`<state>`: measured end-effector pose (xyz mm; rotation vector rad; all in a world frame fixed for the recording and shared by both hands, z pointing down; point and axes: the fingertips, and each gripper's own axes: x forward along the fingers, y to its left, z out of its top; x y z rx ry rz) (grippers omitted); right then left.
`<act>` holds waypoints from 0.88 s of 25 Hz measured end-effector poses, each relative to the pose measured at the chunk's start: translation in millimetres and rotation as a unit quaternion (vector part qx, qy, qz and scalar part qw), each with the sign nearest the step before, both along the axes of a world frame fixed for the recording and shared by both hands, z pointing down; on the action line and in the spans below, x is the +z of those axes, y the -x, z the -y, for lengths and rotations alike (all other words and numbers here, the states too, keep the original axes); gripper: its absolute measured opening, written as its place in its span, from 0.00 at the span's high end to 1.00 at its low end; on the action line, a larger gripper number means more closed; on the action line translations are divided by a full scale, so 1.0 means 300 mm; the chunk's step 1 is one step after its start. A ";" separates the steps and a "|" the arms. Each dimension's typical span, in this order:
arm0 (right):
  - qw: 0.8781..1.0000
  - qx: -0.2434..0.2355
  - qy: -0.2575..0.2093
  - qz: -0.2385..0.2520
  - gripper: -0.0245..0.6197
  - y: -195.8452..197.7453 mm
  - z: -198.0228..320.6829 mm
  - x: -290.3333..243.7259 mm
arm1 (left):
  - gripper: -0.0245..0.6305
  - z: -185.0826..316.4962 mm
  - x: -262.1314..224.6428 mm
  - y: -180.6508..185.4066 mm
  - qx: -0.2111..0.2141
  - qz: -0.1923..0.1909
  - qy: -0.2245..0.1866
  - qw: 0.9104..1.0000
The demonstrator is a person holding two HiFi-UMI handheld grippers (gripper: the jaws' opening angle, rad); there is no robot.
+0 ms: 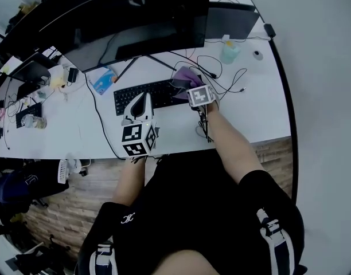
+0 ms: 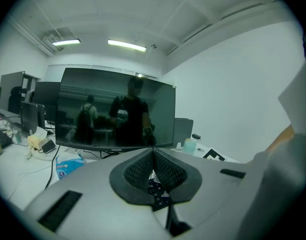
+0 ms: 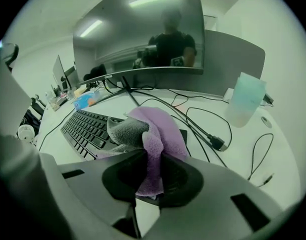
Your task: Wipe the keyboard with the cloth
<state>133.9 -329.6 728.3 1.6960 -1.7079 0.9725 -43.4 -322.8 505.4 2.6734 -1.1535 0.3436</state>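
Right gripper view shows the right gripper (image 3: 153,161) with its jaws pinching the purple cloth (image 3: 158,129). The cloth is bunched up in a lump, and its far end lies at the right end of the black keyboard (image 3: 88,129). The left gripper (image 2: 154,171) has its jaws pressed together with nothing in them. In the head view it hangs over the left part of the keyboard (I cannot tell if it touches the keys).

The wipe looks like it is just starting, I think. To do it well, hold the pinch tight and press the lump down so more cloth lies flat on the keys. Then pull it slowly along the rows, from right to left. The left gripper could rest on the keyboard's edge to stop it sliding on the tabletop (image 1: 250,113). Watch the black cables (image 3: 203,129) just beside the cloth, since it could snag them.
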 end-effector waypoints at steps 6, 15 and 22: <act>1.000 -0.006 0.000 -0.024 0.83 -0.076 -0.022 0.001 | 0.94 -0.002 -0.005 -0.026 -0.007 0.001 0.000 1.000; 1.000 0.003 -0.013 -0.020 0.83 -0.143 -0.039 -0.003 | 0.94 -0.007 -0.033 -0.058 -0.022 0.009 -0.010 1.000; 0.999 0.032 -0.010 -0.029 0.82 -0.215 -0.035 -0.003 | 0.94 -0.017 -0.053 -0.046 -0.032 0.016 -0.015 0.999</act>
